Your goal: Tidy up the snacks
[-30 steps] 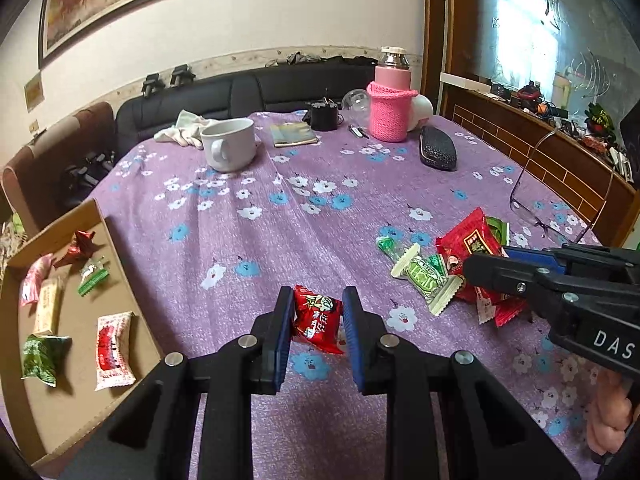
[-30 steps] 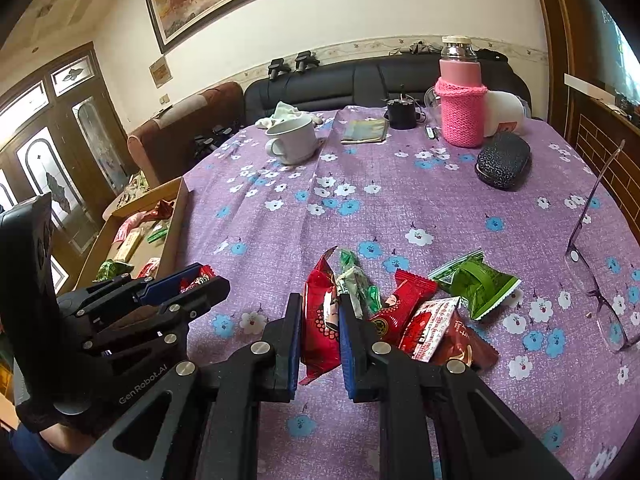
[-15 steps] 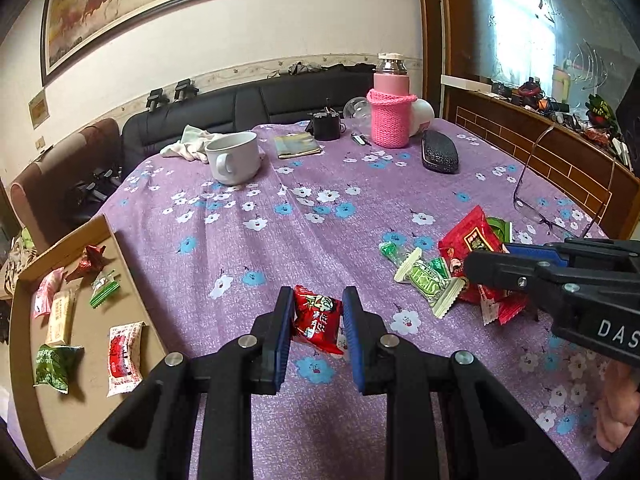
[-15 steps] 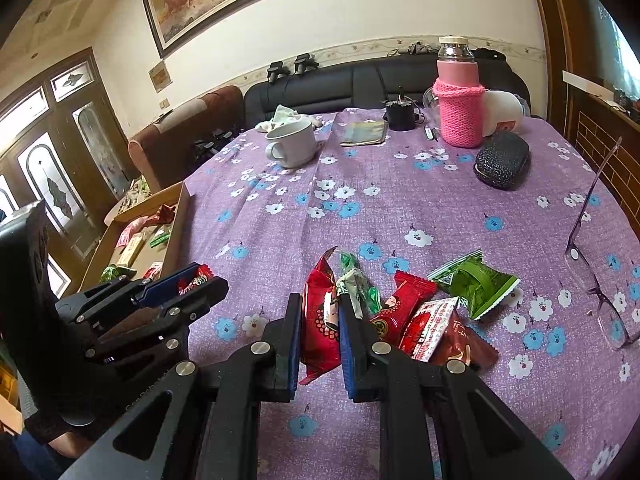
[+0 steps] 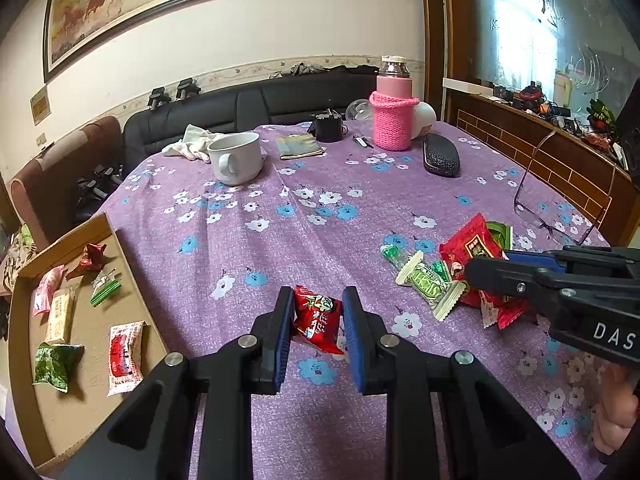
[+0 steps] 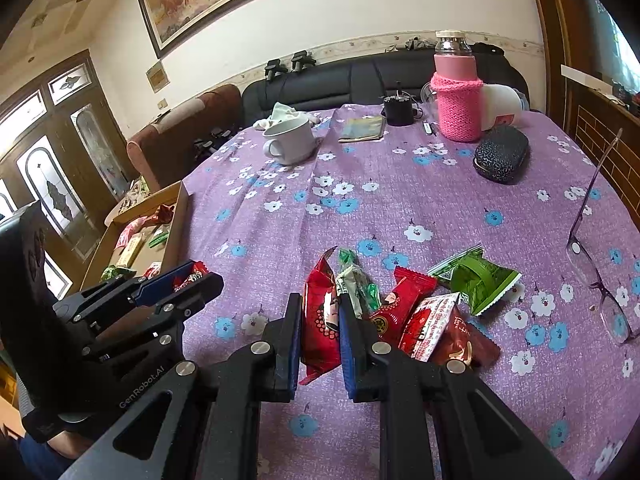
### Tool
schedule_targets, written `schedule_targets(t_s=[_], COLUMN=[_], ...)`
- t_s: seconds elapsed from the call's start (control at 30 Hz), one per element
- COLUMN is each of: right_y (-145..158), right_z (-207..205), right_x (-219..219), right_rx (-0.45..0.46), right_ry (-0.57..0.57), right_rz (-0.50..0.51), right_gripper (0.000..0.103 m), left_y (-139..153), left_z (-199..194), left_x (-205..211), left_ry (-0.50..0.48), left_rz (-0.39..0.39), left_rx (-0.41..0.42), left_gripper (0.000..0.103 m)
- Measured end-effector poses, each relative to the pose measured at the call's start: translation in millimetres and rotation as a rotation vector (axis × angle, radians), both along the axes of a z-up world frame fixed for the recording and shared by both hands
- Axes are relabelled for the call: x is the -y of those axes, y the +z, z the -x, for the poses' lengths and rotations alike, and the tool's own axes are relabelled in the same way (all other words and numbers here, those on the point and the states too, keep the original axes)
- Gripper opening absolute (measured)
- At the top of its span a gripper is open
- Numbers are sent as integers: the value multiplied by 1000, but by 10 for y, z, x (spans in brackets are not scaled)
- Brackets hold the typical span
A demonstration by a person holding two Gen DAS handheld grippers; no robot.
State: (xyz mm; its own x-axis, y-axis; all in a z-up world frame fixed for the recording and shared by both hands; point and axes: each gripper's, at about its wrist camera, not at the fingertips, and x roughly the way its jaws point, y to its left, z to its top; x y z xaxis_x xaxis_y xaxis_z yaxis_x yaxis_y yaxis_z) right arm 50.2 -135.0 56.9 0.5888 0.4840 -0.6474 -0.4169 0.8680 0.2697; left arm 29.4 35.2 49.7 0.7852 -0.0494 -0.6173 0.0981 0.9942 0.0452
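From the left wrist camera, the left gripper [image 5: 316,330] has its two blue pads on either side of a small red snack packet [image 5: 318,319]. The pads press the packet's sides, so the jaws are closed on it. The packet looks lifted a little off the purple flowered tablecloth [image 5: 280,232]. A cardboard tray [image 5: 86,396] sits at the left edge with a few snacks already laid out in it. That is likely where this packet should go. The right gripper [image 5: 480,276] pokes into the snack pile [image 5: 448,280] on the right.

From the right wrist camera, the right gripper [image 6: 320,328] squeezes a long red packet [image 6: 320,320] between its pads, so its jaws are closed on it too. The packet stands on its edge, because it is pinched from both sides. The other snacks [image 6: 440,304] lie just beside it, touching each other. The left gripper [image 6: 188,280] waits near the tray [image 6: 176,228], holding its own packet.
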Motion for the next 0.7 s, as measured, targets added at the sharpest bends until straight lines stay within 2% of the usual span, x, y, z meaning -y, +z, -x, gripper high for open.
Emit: schedule_targets(t_s=[0.7], right_y=[9], right_z=[11], right_x=[18], right_rx=[-1], right_ry=[-4], right_rz=[-3], right_gripper=[17], left_y=[2], left_z=[0], left_x=[-9], left_ry=[1], left_rz=[1], left_rx=[-1], left_gripper=[23])
